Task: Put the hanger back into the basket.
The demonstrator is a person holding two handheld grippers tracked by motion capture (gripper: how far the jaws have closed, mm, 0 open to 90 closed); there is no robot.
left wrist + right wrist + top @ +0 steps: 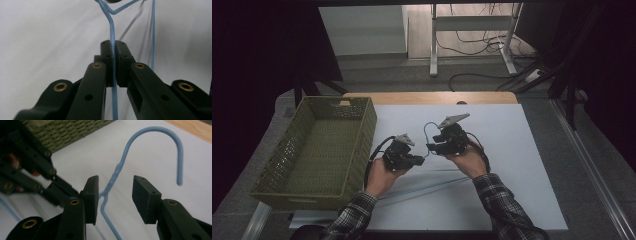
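A light blue wire hanger [427, 131] is lifted off the pale sheet [512, 160] between my two grippers, its hook upward. My left gripper [420, 160] is shut on one of its wires; in the left gripper view the wire [111, 25] runs straight through the closed jaws of that gripper [113, 48]. My right gripper [432, 146] is open around the hanger's twisted neck [113, 176]. Its jaws [115, 187] stand apart on either side, with the curved hook [160, 130] beyond them. The left gripper [53, 186] is close by on the left of that view.
An empty green woven basket [367, 125] stands at the table's left, close to my left hand; its wall [65, 132] is in the right gripper view too. The wooden table edge [432, 97] lies at the back, with floor, cables and a desk frame behind it.
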